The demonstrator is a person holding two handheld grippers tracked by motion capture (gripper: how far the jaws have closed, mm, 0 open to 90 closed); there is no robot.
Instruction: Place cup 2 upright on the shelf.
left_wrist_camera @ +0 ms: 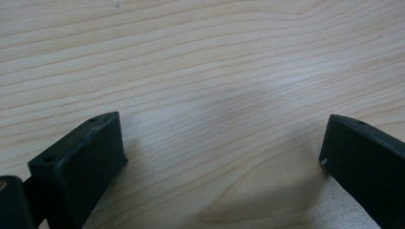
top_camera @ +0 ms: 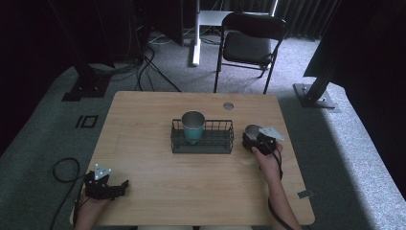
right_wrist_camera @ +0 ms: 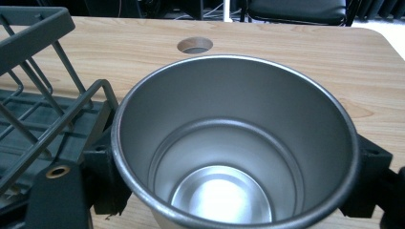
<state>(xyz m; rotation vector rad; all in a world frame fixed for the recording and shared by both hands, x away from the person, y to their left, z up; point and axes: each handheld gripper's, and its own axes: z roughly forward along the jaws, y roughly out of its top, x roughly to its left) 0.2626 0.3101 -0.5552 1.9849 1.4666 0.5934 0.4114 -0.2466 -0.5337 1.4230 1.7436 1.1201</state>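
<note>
Tabletop: right tongs (right_wrist_camera: 234, 176) clamp steel cup (right_wrist_camera: 229, 143)

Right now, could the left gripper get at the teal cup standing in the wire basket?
Probably yes. The left gripper is open over bare table, and nothing lies between it and the teal cup in the wire basket.

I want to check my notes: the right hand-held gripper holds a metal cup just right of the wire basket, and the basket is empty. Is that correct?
Not quite: the wire basket is not empty; a teal cup stands in it, as the high view shows. The right hand-held gripper does hold a metal cup beside the basket.
</note>
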